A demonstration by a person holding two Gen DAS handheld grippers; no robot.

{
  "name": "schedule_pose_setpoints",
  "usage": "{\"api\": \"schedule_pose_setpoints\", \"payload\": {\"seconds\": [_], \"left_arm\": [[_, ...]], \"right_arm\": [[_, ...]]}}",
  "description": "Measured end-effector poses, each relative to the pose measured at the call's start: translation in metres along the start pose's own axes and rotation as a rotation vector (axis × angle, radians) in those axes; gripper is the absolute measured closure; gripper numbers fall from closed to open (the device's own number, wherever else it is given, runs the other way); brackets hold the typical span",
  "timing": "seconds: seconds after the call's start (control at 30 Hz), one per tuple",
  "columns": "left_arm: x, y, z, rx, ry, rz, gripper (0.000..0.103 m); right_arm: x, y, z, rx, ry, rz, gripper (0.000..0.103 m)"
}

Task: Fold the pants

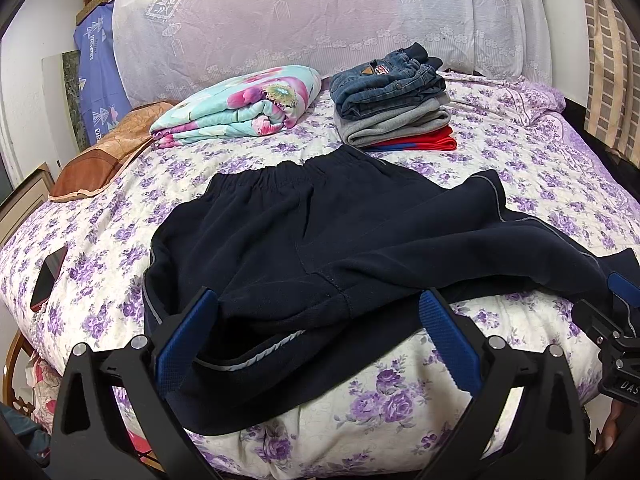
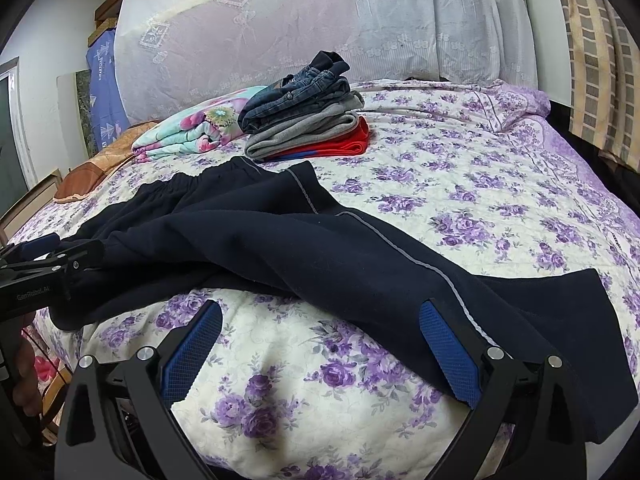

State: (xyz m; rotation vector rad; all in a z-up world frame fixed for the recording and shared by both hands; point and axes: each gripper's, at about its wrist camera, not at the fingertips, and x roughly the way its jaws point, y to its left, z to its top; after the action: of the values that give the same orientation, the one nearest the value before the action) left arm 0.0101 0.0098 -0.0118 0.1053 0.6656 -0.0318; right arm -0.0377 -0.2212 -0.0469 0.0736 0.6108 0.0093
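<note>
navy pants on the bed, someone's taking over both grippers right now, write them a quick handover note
Left gripper: open, over the crotch end of the navy pants, gripping nothing.
Right gripper: open, near the leg hems, gripping nothing.
Pants lie on the floral bedspread, waistband toward the folded clothes stack, legs overlapping untidily.
Done: pants are on the bed, not smoothed.
Left: align legs, fold, probably add to the stack.

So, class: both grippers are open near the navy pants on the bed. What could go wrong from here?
1. The navy pants lie crooked, one leg draped over the other, so a fold may trap wrinkles.
2. The leg hem overhangs the bed edge and could slide off.
</note>
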Motion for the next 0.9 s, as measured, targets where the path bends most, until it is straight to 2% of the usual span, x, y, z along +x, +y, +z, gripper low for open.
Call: {"api": "schedule_pose_setpoints", "payload": {"seconds": [0.9], "left_arm": [[-0.0004,-0.0006,0.0015,-0.001,0.003,0.0,0.005]], "right_arm": [[-0.0035,-0.0059,-0.0036,0.013,0.006,-0.001,0.003]]}}
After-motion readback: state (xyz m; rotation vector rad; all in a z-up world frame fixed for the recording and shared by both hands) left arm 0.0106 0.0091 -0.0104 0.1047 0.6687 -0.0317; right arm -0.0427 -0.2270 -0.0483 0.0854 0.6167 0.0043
